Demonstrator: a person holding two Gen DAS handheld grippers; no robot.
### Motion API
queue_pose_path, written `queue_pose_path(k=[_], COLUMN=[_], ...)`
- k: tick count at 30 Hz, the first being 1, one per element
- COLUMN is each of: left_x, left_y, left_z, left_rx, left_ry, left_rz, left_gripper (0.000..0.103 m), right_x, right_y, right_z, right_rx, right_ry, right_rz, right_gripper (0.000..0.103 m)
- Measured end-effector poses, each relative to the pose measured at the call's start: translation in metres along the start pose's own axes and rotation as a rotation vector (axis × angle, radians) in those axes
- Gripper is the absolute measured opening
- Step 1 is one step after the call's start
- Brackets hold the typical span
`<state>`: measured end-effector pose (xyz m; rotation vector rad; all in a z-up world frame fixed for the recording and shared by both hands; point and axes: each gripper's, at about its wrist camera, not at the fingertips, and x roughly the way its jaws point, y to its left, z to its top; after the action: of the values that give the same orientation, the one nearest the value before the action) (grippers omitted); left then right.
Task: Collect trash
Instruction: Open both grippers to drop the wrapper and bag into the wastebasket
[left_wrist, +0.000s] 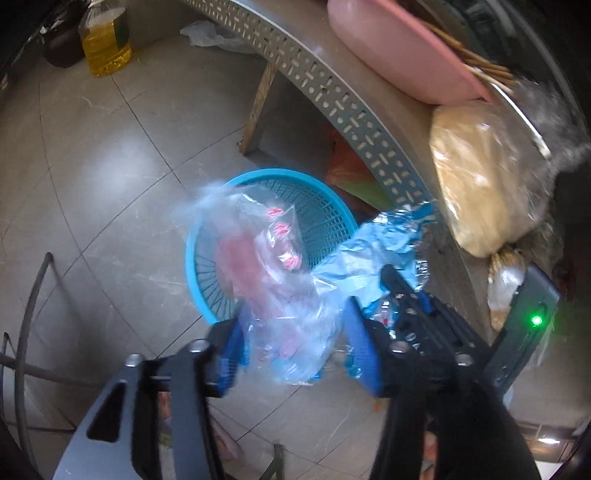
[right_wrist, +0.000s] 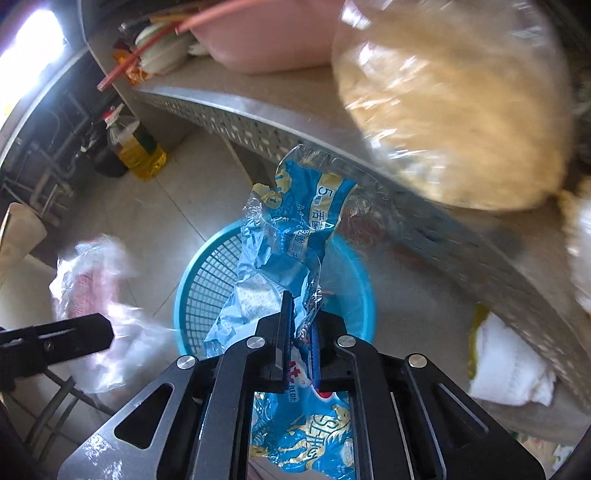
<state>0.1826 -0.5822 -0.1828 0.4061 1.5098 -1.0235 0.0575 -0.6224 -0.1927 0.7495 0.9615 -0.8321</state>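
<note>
Blue snack wrapper (right_wrist: 291, 236): long axis runs forward from the right gripper (right_wrist: 297, 328), pinched between its closed fingers, above the blue basket (right_wrist: 207, 280). Clear plastic bag (left_wrist: 280, 280): extends forward between the left gripper's (left_wrist: 291, 347) parted fingers; whether they grip it cannot be told.

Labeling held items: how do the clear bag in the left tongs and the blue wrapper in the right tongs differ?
The clear bag is see-through with pink and red contents; the blue wrapper is opaque, printed, foil-lined. The clear bag sits between widely spread left tongs; the blue wrapper is pinched in nearly closed right tongs. Both are crumpled plastic, above the blue basket.
</note>
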Motion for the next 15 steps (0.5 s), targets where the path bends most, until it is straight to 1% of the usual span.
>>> queue_pose_path(k=[1, 3, 7, 11, 15], left_x=[0.005, 0.011, 0.015, 0.009, -0.012], left_y=[0.000, 0.001, 0.003, 0.002, 0.004], left_z=[0.004, 0.009, 0.010, 0.006, -0.002], left_rx=[-0.010, -0.026, -0.038, -0.030, -0.034], left_ry=[-0.003, -0.008, -0.001, -0.012, -0.044], left_rz=[-0.002, -0.020, -0.044, -0.052, -0.073], left_gripper=[0.063, 0.069, 0.071, 0.071, 0.071], right_x=[0.007, 0.017, 0.015, 0.005, -0.010], right_y=[-0.001, -0.004, -0.013, -0.024, -0.029], right_z=[0.001, 0.001, -0.004, -0.015, -0.025], right_rx=[-0.004, -0.013, -0.005, 0.000, -0.003], right_ry=[0.005, 0.005, -0.003, -0.011, -0.026], right_rz=[0.000, -0.006, -0.032, -0.048, -0.052], right_gripper=[0.031, 0.044, 0.052, 0.053, 0.053])
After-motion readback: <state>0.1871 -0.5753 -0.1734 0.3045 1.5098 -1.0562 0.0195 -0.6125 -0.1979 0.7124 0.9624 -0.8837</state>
